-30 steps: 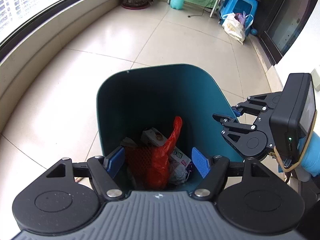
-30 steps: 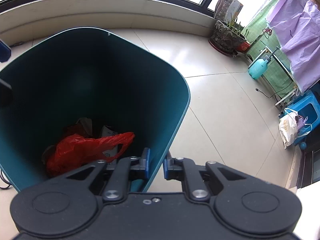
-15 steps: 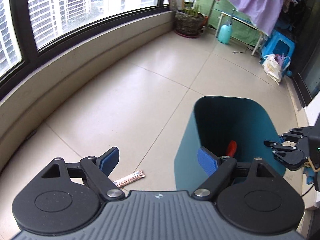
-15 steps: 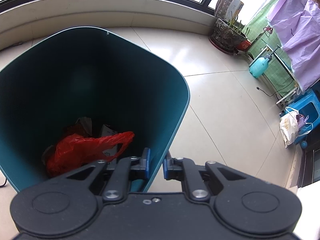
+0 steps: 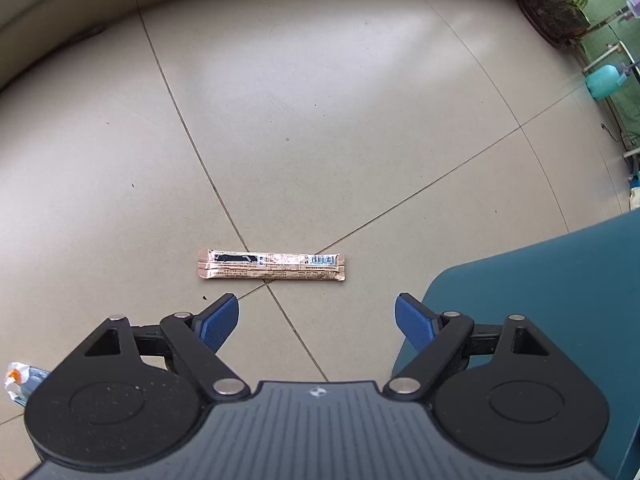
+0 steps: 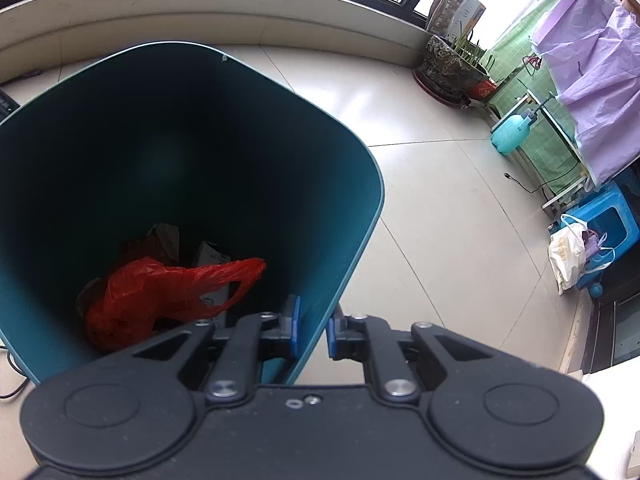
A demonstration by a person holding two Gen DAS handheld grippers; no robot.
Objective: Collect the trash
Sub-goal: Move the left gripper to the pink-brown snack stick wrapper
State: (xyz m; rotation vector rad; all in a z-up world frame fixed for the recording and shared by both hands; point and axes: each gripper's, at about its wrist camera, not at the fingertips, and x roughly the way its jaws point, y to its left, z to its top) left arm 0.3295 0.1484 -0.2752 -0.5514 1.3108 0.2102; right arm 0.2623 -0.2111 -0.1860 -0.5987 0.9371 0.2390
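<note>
Left gripper (image 5: 317, 322) pointed steeply down at the tiled floor (image 5: 320, 120), jaws spread wide with nothing between them; the opening had widened a little just before and then held. A tan stick wrapper (image 5: 272, 270) lay flat on the floor just ahead of the blue pads, crosswise to them, over the crossing of two grout lines. Pads clear of the wrapper, no contact. A second scrap, a white and orange wrapper (image 5: 18, 380), showed at the left edge of the left wrist view, partly hidden behind the gripper body.

Teal bin (image 5: 560, 300) stood close by on the right of that view. Right gripper (image 6: 313, 330) had its jaws nearly closed, clamped on the near wall of the bin (image 6: 352, 240), one pad inside, one outside. Inside the bin: a red plastic bag (image 6: 160, 292) on top of cartons and other waste.

Plant pot (image 6: 448, 68) stood by the window wall.
</note>
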